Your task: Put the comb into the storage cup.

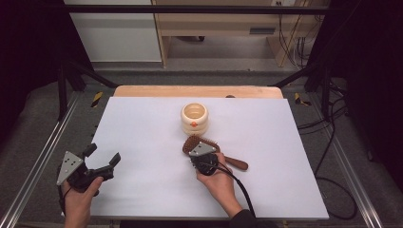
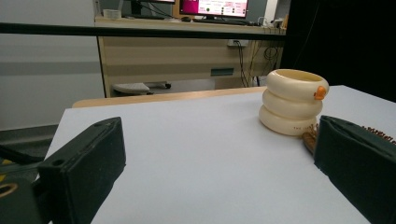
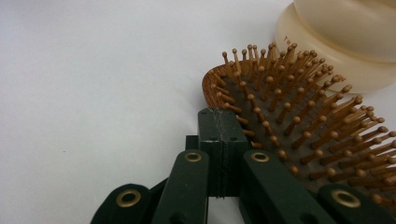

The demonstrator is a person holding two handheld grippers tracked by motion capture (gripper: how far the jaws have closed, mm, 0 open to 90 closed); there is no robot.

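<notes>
Bare sheet leftward (cream pot just beyond hairbrush).

A white sheet covers the desk, leaving a strip of bare wood along the far edge. Yellow-and-black tape marks lie on the grey floor at the far left and far right corners. Black cables trail over the floor to the right. Beyond stand a pale wooden bench and a white panel. On the bench, a lit monitor glows pink.
</notes>
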